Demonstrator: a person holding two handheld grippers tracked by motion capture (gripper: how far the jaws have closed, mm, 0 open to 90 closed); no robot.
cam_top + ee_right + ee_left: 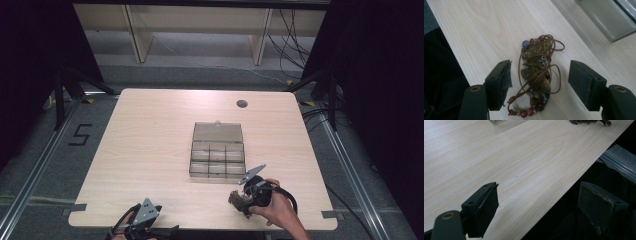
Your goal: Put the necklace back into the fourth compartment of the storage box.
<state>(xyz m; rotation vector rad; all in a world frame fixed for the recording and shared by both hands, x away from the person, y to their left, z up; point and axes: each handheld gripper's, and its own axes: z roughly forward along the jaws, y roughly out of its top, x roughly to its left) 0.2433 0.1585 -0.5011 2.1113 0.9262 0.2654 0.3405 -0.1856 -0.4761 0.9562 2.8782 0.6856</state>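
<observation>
A tangled bracelet (537, 75) of brown cord, filigree brass leaves and red and blue beads lies on the wooden table (150, 150) near its front edge, just in front of the open compartment box (218, 156). The right gripper (540, 83) straddles it with its 2 jaws spread, not touching. The left gripper (544, 212) hangs at the table edge, jaws spread on nothing.

A tangled brown cord bracelet (537, 75) with beads lies on the table (479, 32) near its edge, between the right gripper (540, 83)'s parted jaws.
</observation>
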